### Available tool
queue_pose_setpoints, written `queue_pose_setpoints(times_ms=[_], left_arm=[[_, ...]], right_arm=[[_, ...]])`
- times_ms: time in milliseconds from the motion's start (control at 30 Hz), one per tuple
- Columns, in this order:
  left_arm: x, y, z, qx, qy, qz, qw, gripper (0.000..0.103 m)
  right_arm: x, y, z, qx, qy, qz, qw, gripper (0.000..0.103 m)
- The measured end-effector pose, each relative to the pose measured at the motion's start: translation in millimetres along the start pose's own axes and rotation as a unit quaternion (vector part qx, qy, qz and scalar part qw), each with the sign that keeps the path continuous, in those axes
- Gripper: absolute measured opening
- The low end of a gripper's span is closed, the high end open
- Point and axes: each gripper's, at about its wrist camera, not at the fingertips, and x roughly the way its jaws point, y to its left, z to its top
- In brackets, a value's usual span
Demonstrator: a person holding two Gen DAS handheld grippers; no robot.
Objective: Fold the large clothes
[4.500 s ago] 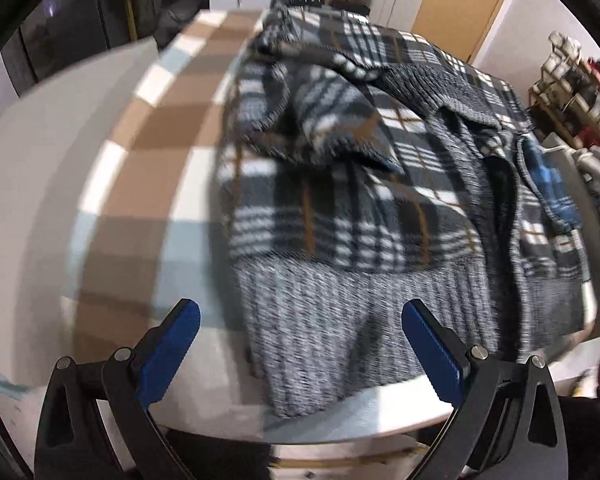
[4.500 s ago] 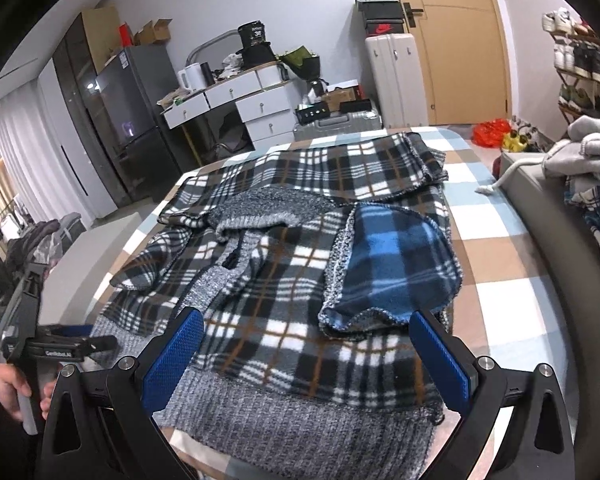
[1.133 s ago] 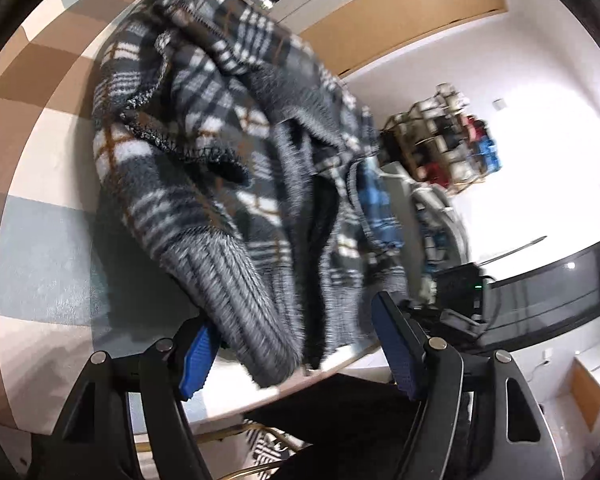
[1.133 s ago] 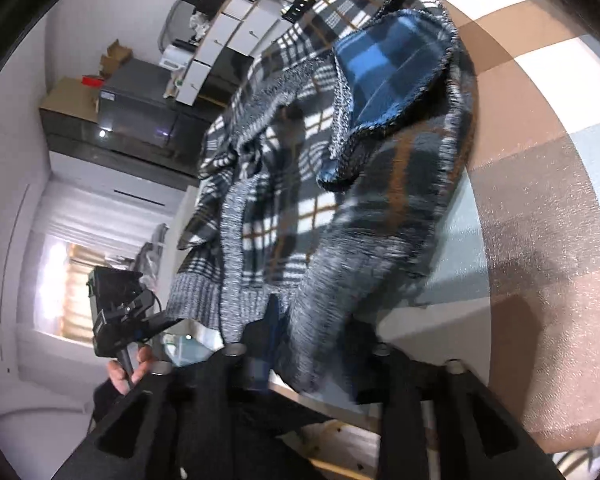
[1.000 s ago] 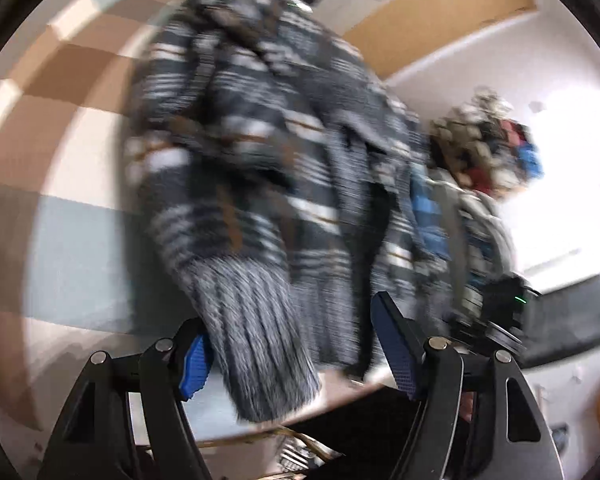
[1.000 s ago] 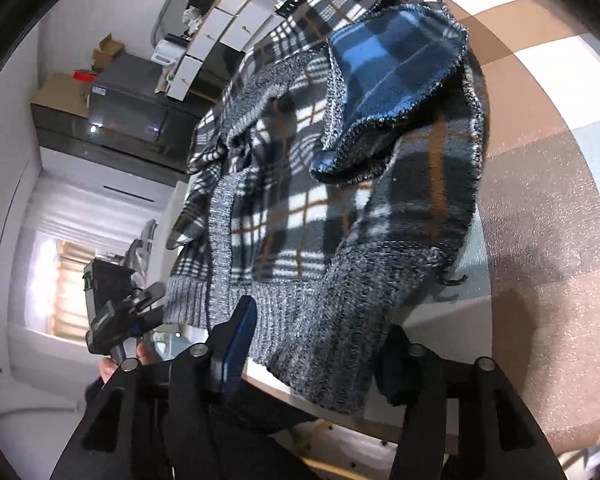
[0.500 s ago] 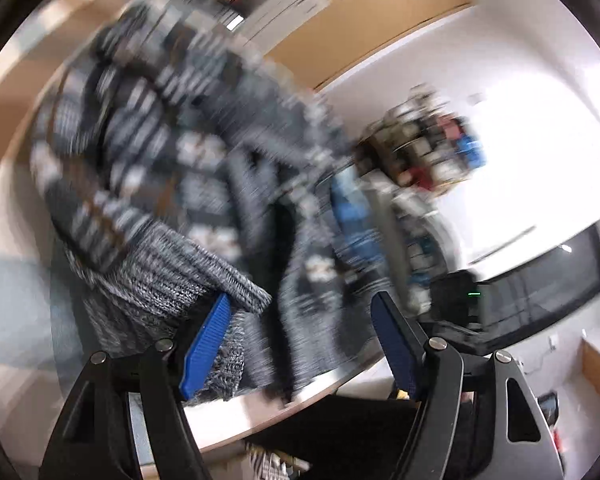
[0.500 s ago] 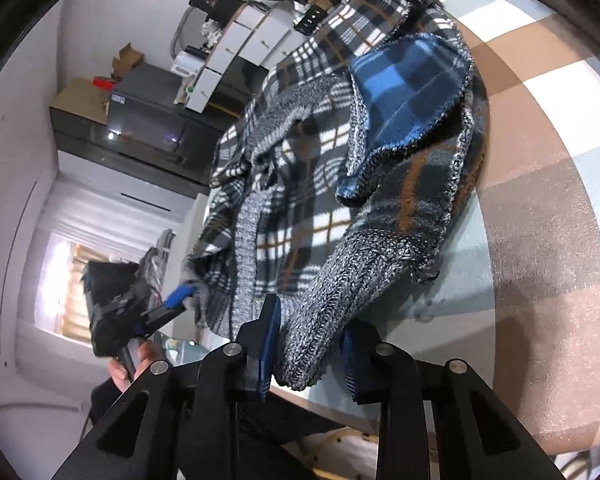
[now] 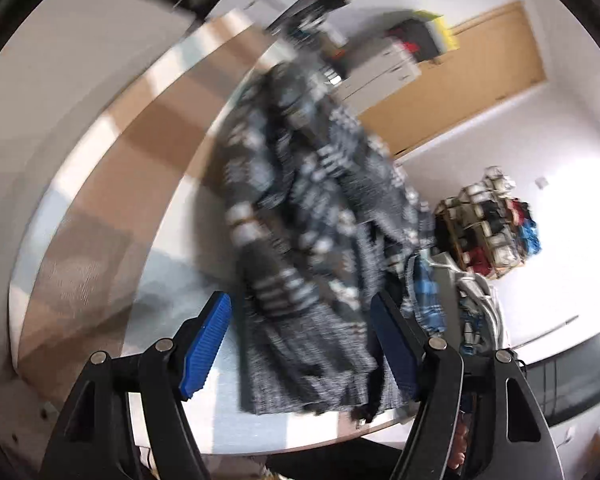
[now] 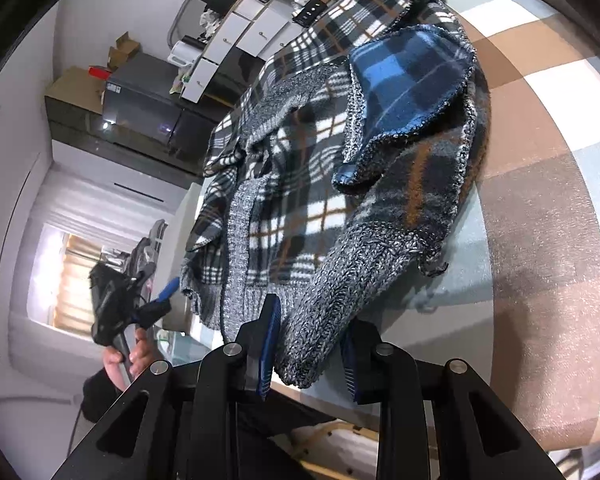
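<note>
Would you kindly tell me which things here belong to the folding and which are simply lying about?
Job:
- grey plaid fleece jacket with ribbed knit hem
- right gripper, shut on the hem
- left gripper, open

Lying about:
- white drawer unit
- wooden door
- shoe rack

1. A checked cloth (image 10: 540, 184) in brown, white and pale blue covers the surface.
2. A wooden door (image 9: 472, 80) stands behind, with a pale suitcase (image 9: 384, 76) beside it.
3. White drawers (image 10: 236, 40) sit next to a dark fridge (image 10: 140, 108).
4. A shoe rack (image 9: 488, 232) stands against the white wall.
</note>
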Motion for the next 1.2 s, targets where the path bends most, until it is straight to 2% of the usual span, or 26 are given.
queue_pose_setpoints(times_ms=[33,100,167,267,400,467,600,633,667,700,767,833,933,1000,1133,1200], left_arm=[[11,5,0,-0.013,0.030,0.004,0.9995,0.068],[33,7,-6,-0.034,0.087,-0.014,0.9955,0.068],[42,-4,-10,-0.024,0.104,-0.019,0.9941,0.068],[41,-17,-15,0.009,0.098,0.005,0.9951,0.068],[42,-28,-19,0.026,0.094,0.021,0.9950,0.068],[45,-28,-18,0.030,0.094,0.020,0.9949,0.068],[47,-25,-16,0.029,0.092,0.012,0.9953,0.068],[45,-24,-16,0.030,0.089,0.015,0.9954,0.066],[48,-25,-16,0.033,0.090,0.023,0.9951,0.056],[49,-26,-16,0.040,0.092,0.041,0.9941,0.040],[47,-22,-15,0.035,0.095,0.059,0.9931,0.028],[43,-17,-15,0.022,0.099,0.054,0.9934,0.026],[39,-15,-14,0.024,0.104,0.066,0.9921,0.021],[32,-12,-10,0.015,0.100,0.050,0.9936,0.016],[21,-5,-3,0.001,0.097,-0.007,0.9953,0.016],[23,-3,-2,-0.002,0.106,-0.020,0.9942,0.016]], right_arm=[[0,0,0,0.000,0.001,0.000,1.000,0.029],[0,0,-1,-0.001,0.004,0.001,1.000,0.029],[0,1,-2,-0.004,0.005,0.002,1.000,0.029],[0,4,-2,-0.010,0.006,0.003,1.000,0.029],[0,5,-3,-0.013,0.008,0.002,1.000,0.030],[1,3,-4,-0.010,0.012,0.002,1.000,0.034],[4,4,-3,-0.013,0.017,-0.001,1.000,0.034],[3,4,-4,-0.013,0.016,-0.001,1.000,0.034],[2,3,-4,-0.012,0.015,-0.002,1.000,0.034],[2,2,-4,-0.011,0.014,-0.003,1.000,0.034],[1,-1,-5,-0.004,0.014,-0.010,1.000,0.031],[-1,-6,-3,0.008,0.012,-0.011,1.000,0.026],[-5,-13,-2,0.025,0.008,-0.006,1.000,0.025],[-5,-15,-2,0.025,0.009,-0.008,1.000,0.025],[-4,-14,-2,0.023,0.015,-0.005,1.000,0.027],[-2,-13,-2,0.021,0.019,-0.003,1.000,0.027]])
